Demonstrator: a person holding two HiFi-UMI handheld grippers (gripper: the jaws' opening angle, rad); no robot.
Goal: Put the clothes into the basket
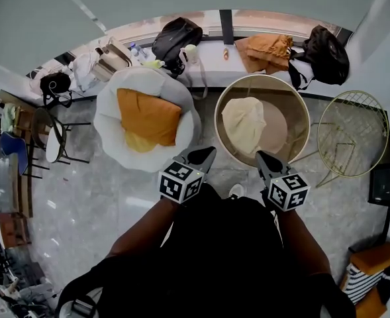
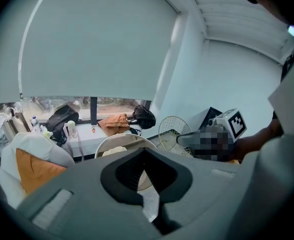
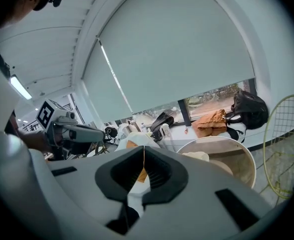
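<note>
Orange cloth: there it lies, spread across the white beanbag seat, with a yellow piece peeking out under its lower edge.
Basket: round, pale-rimmed, open side up, standing just right of the seat.
Cream cloth: in the basket already, heaped toward its left side.
Left gripper: jaws pressed together tip to tip and nothing between them; it hangs over the floor near the seat's lower right edge, nose toward the gap between seat and basket.
Right gripper: closed up as well, tips meeting, empty; it sits beside the left one and points at the basket's near rim.
Wire basket: yellow-green, just right of the round one.
Window ledge: black bags and an orange bundle lined up along it, behind seat and basket.
</note>
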